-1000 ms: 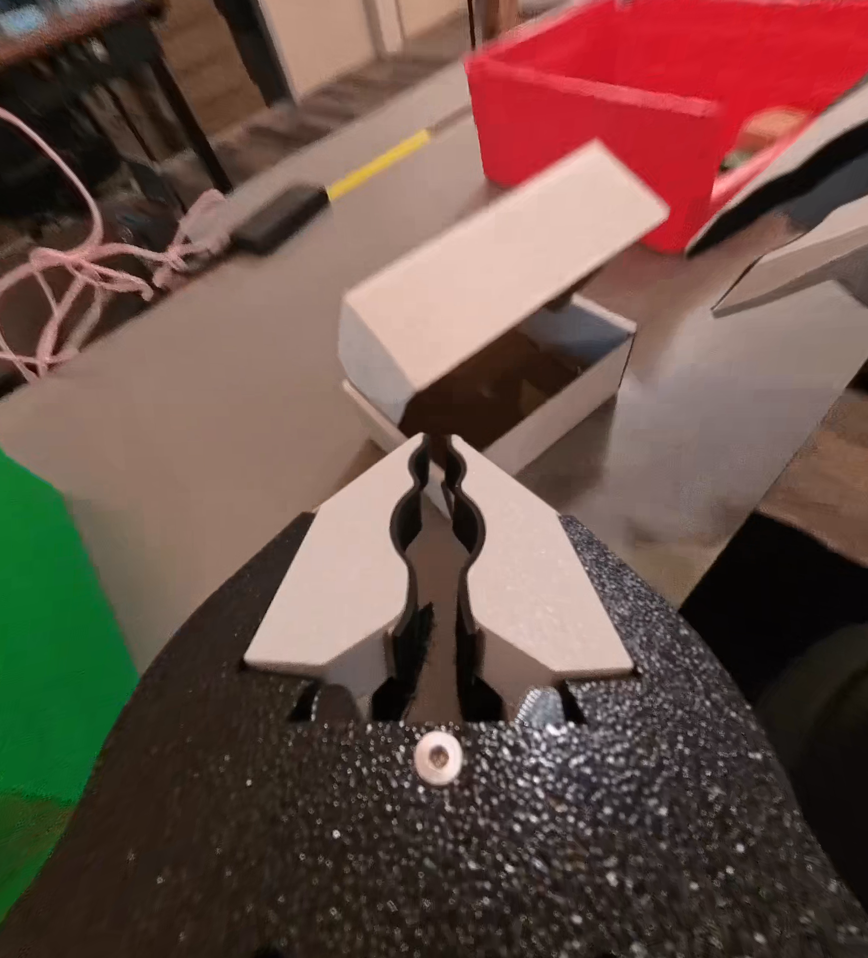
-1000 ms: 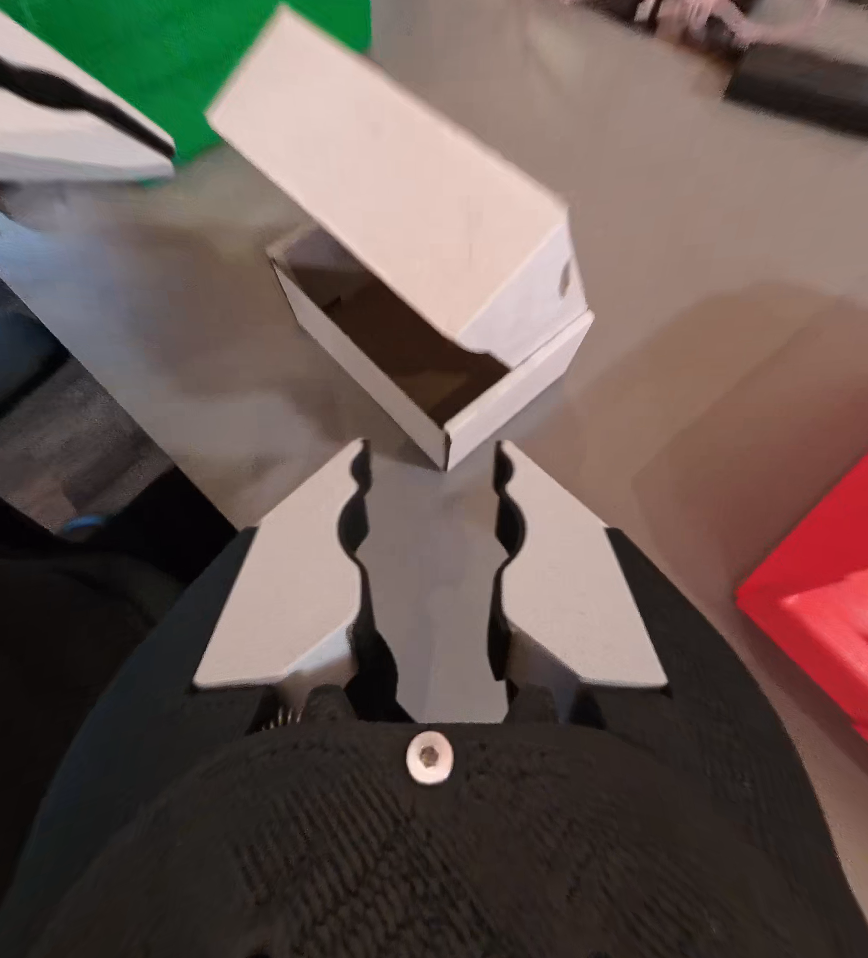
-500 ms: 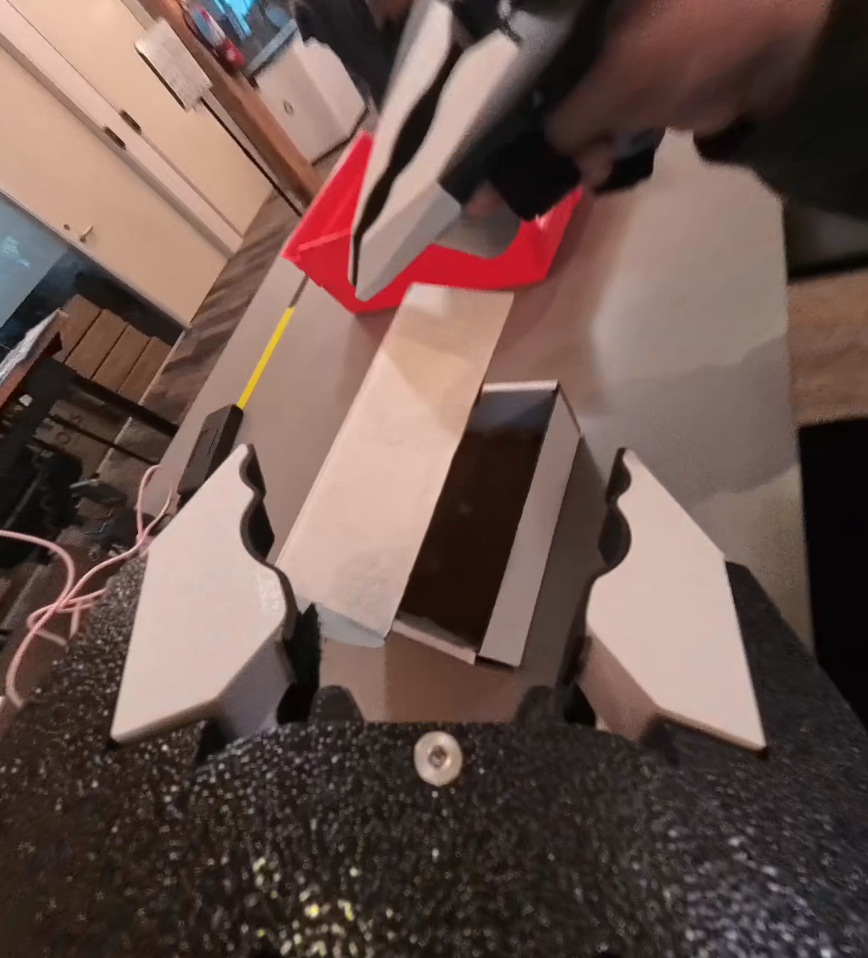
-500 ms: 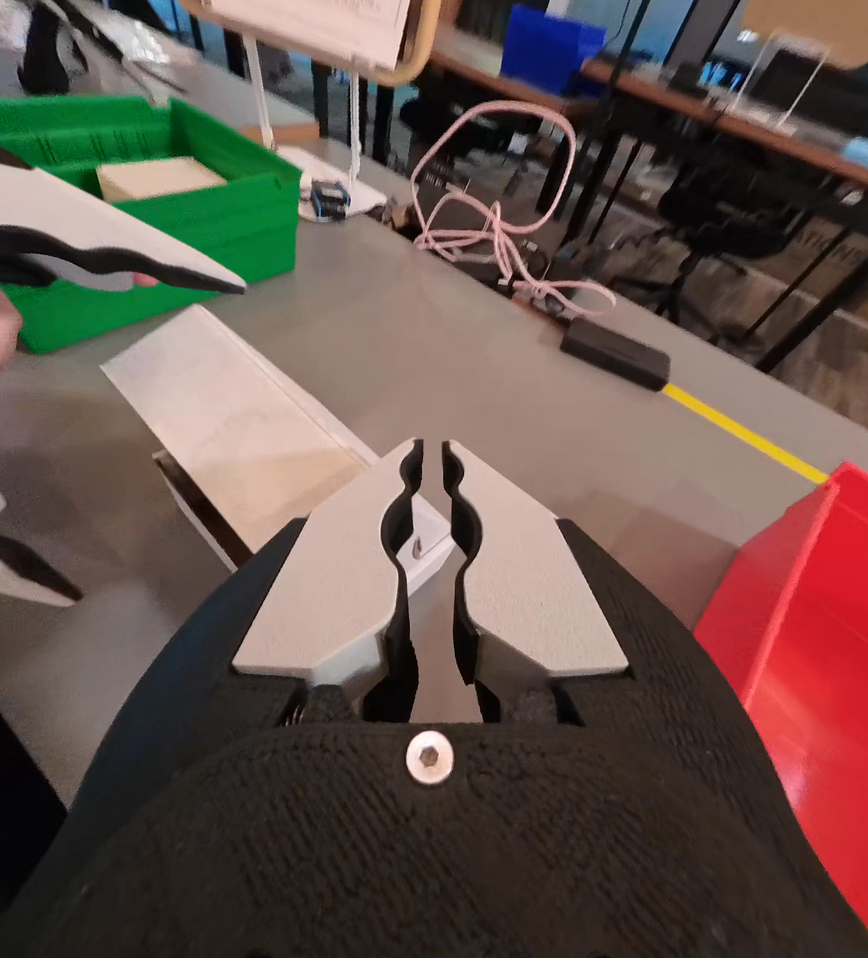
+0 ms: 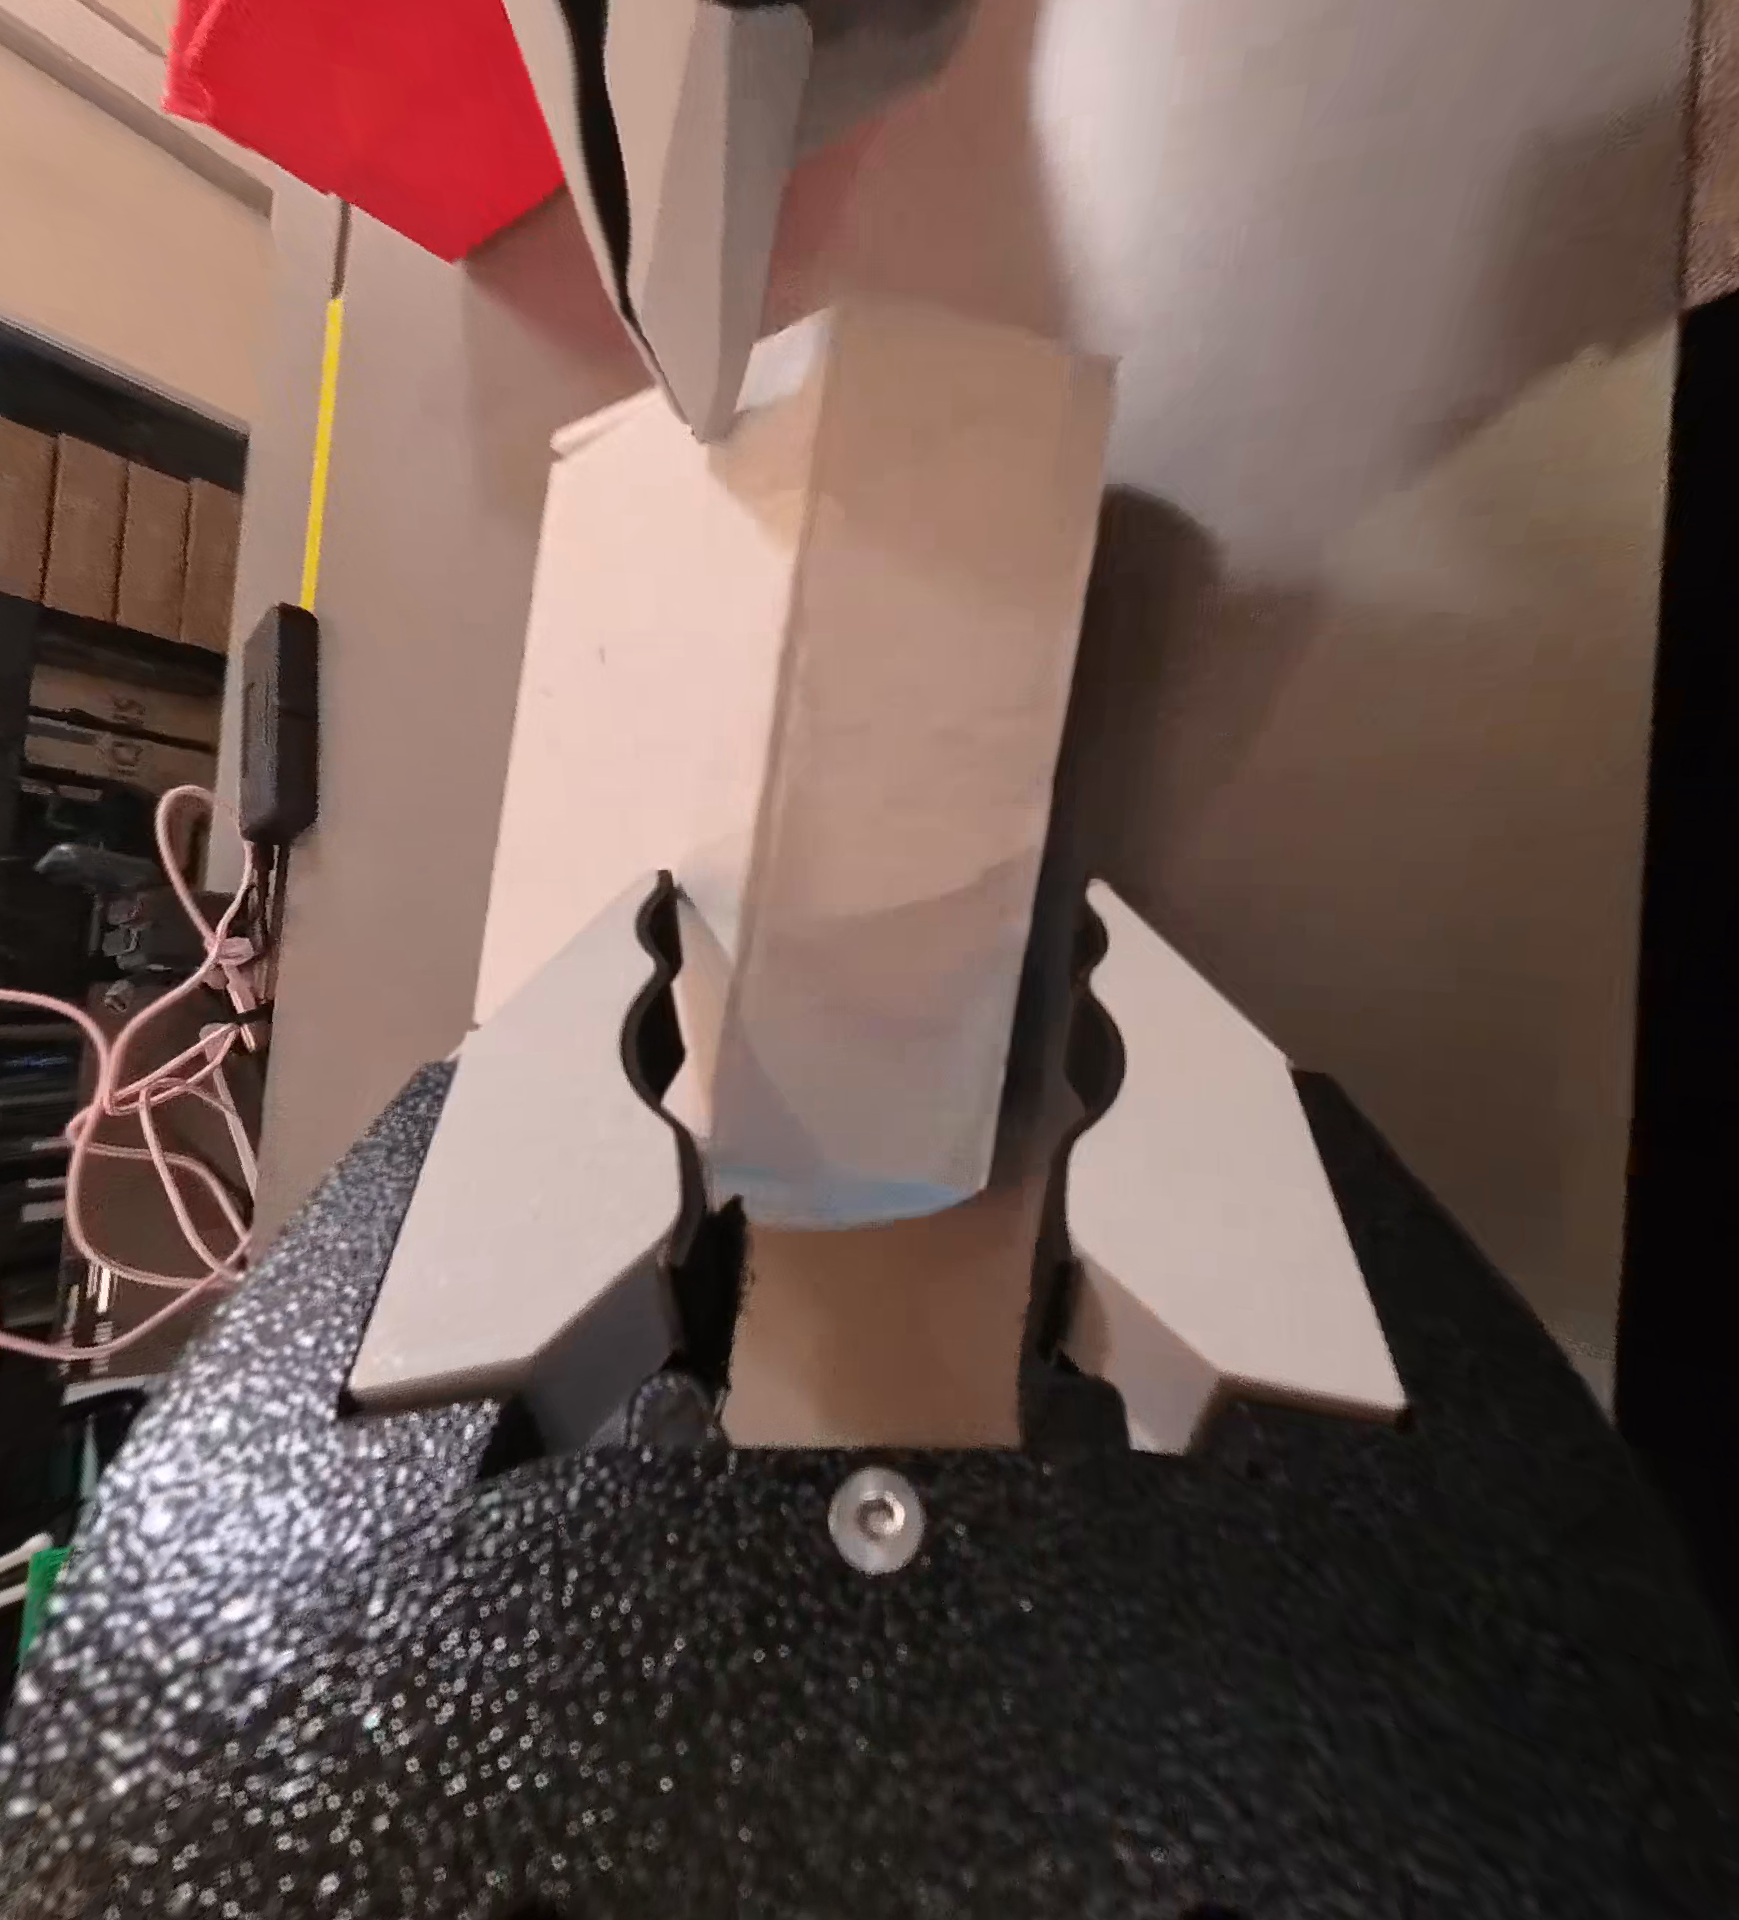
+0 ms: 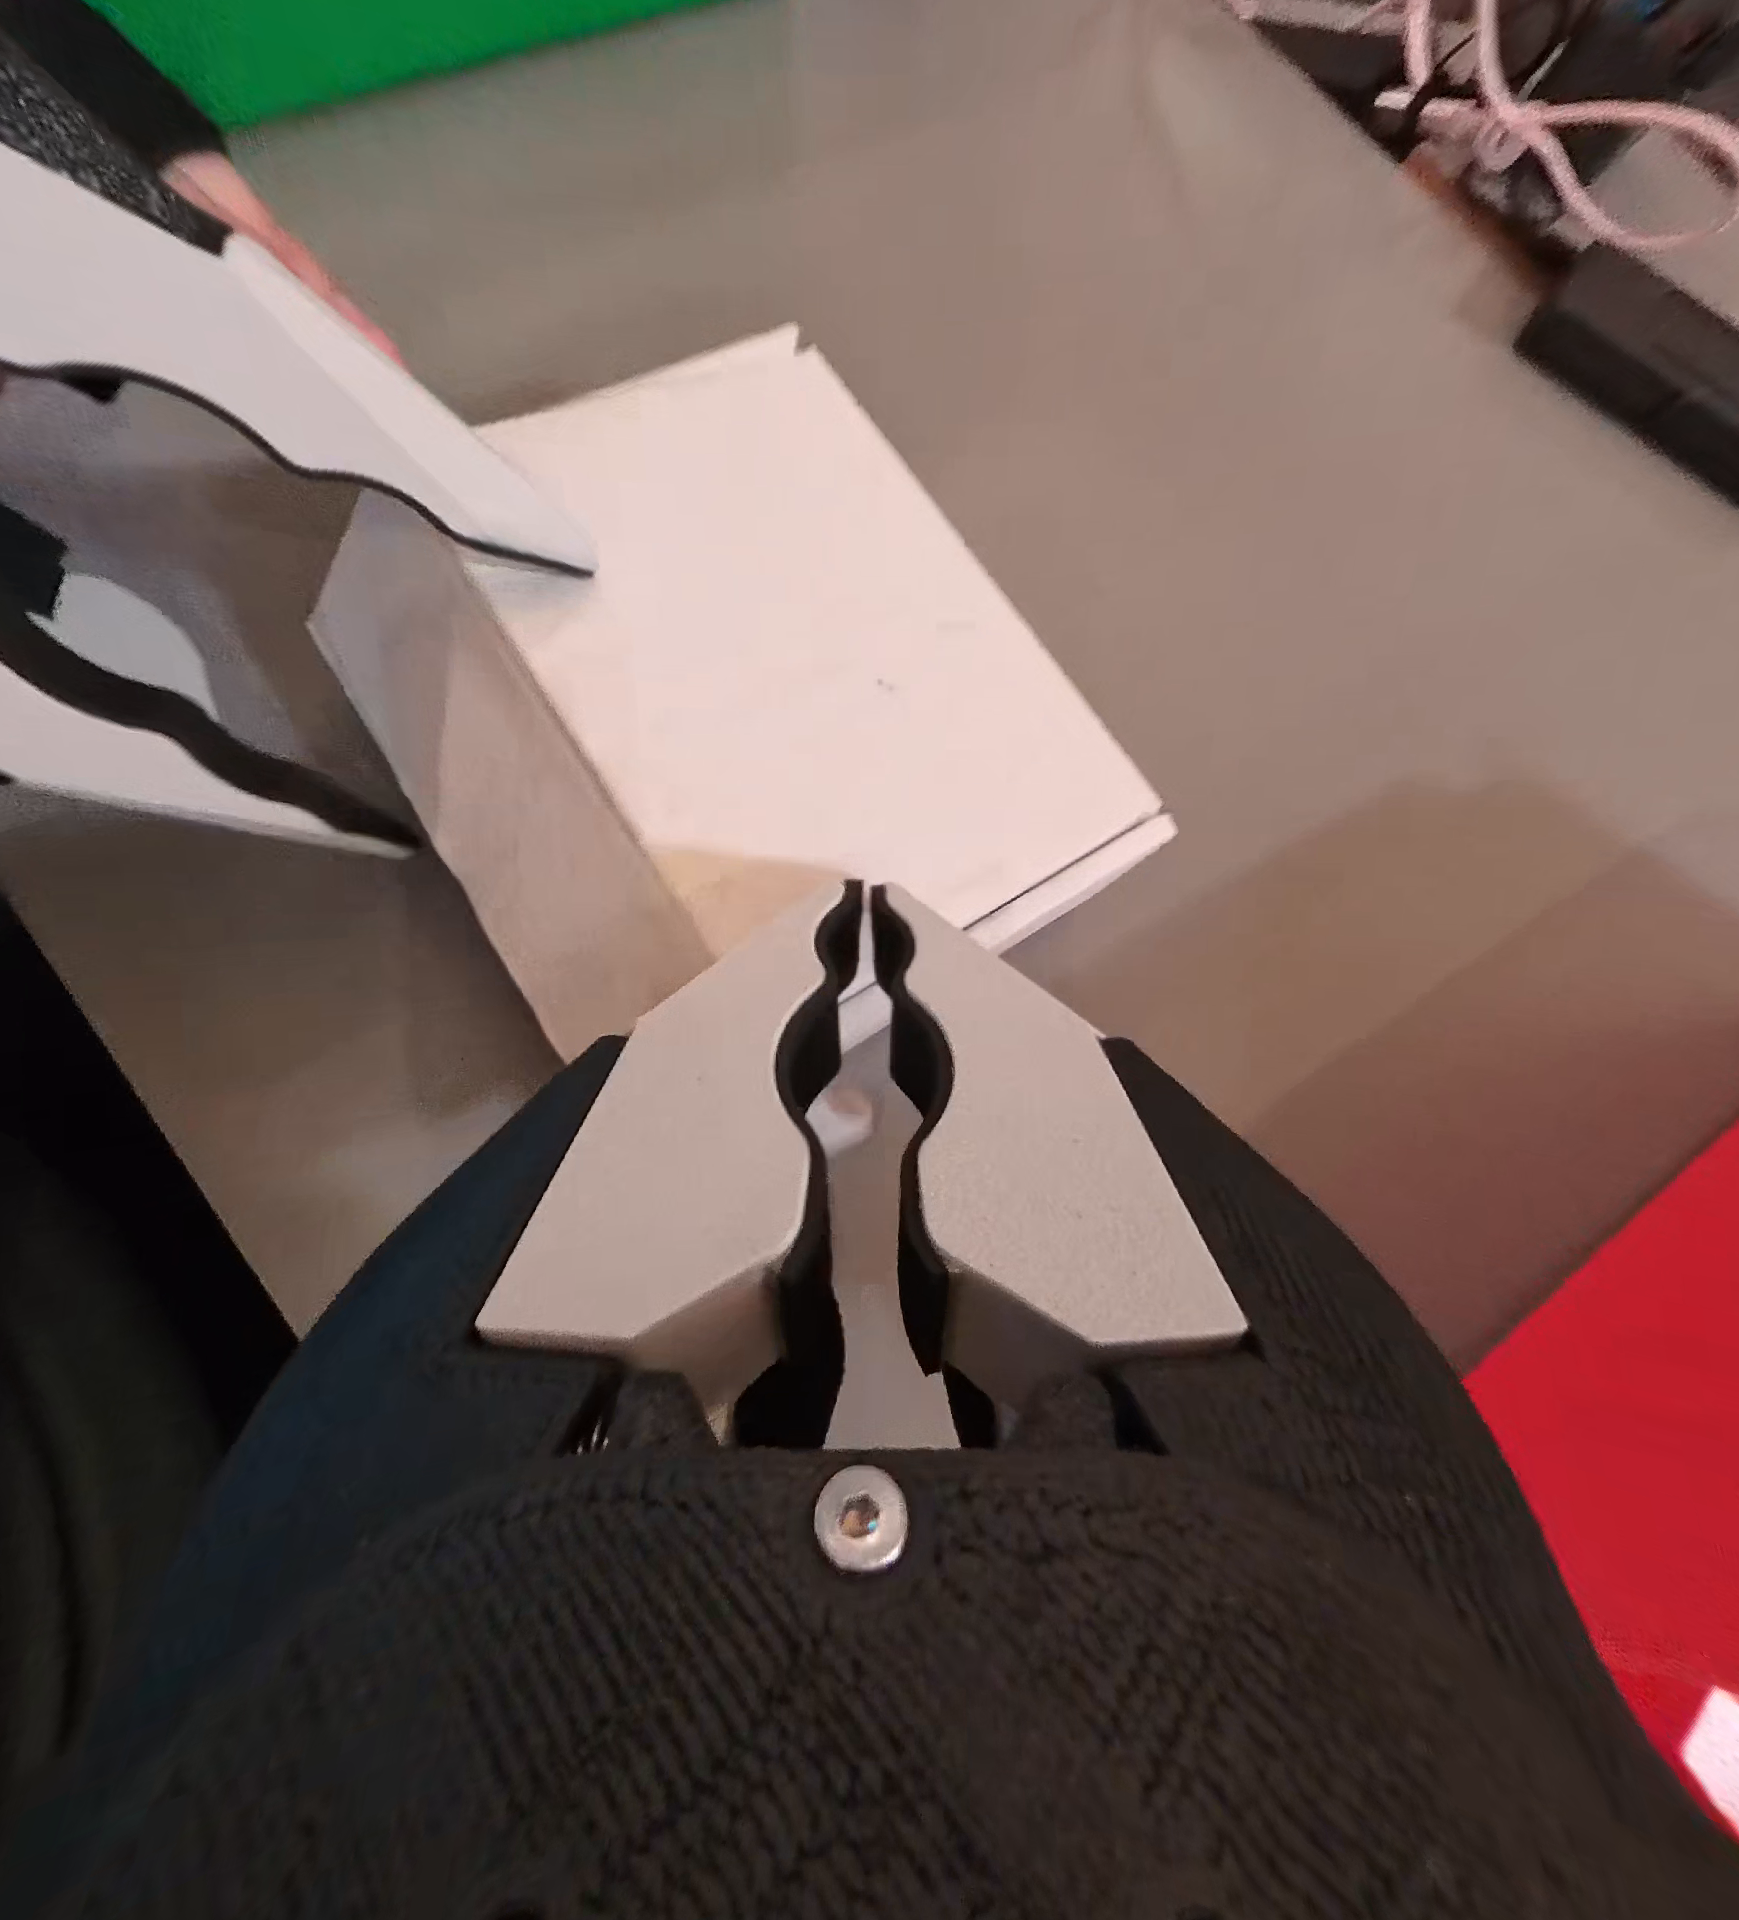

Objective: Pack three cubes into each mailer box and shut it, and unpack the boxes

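A white mailer box (image 5: pixel 657 675) lies on the grey table (image 6: pixel 1208 395) with its lid down. My left gripper (image 5: pixel 877 888) is open, and its jaws straddle the near end of the box. A dark gap shows between its right finger (image 5: pixel 1187 1091) and the box wall. In the right wrist view the box (image 6: pixel 792 623) lies ahead and the left gripper (image 6: pixel 496 698) reaches in from the left around its end. My right gripper (image 6: pixel 867 888) is shut with nothing between its pads, over the box's other end. The left wrist view shows its tip (image 5: pixel 688 395) touching the lid's far end.
A red bin (image 5: pixel 377 94) stands beyond the box and shows at the right in the right wrist view (image 6: pixel 1675 1455). A green bin (image 6: pixel 377 52) is at the far left. A black adapter (image 6: pixel 1675 405) with a pink cable (image 6: pixel 1571 135) lies near the table's far edge. The left gripper's tips are roughly 9 centimeters from the right gripper's.
The box lid stood open before and is now down. My left jaws opened wide and moved around the box's end. My right jaws shut and came down onto the lid.
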A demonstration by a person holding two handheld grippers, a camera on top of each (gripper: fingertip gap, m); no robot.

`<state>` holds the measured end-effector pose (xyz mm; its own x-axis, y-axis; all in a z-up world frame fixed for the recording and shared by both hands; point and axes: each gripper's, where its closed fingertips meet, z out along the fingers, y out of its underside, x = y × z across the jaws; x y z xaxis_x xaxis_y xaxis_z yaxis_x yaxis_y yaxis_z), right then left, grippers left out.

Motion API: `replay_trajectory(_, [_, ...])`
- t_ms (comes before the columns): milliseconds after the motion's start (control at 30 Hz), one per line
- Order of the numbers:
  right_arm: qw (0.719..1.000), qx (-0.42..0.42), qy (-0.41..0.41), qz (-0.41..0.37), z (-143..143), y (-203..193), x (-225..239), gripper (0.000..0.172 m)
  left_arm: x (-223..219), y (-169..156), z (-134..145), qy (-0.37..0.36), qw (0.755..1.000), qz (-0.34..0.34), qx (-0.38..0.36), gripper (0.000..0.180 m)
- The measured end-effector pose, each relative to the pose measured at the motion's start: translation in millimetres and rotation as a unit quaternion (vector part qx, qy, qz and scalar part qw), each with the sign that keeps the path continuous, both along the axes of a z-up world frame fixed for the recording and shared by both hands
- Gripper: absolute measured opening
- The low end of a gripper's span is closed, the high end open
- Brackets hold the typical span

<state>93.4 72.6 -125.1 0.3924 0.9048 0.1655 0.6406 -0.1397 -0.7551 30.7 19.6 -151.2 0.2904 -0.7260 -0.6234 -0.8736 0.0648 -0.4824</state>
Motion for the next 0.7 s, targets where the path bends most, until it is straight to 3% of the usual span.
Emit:
replay_trajectory(33, [1.000, -0.001, -0.001, 0.000, -4, -1, 0, 0.000, 0, 1, -3, 0.005, 1.000, 0.004, 0.007, 0.071])
replay_trajectory(167, [1.000, 0.004, 0.021, -0.010, -3, 1, 2, 0.006, -1, 4, -5, 0.024, 0.999, 0.016, 0.043, 0.068])
replay_trajectory(267, [0.998, 0.047, 0.031, 0.013, 6, -4, 3, 0.056, -1, 4, -4, 0.022, 0.999, 0.014, 0.044, 0.068])
replay_trajectory(367, [0.990, 0.112, 0.036, 0.074, 14, -22, 0, 0.087, -1, 4, -4, 0.016, 0.999, 0.012, 0.033, 0.068])
replay_trajectory(500, [0.957, 0.233, 0.004, 0.170, 9, -50, -4, 0.092, 0, 3, -2, -0.001, 1.000, 0.017, -0.007, 0.068])
replay_trajectory(700, [0.909, 0.359, -0.090, 0.191, -9, -44, -4, 0.098, 2, 4, 5, -0.047, 0.991, 0.009, -0.129, 0.070])
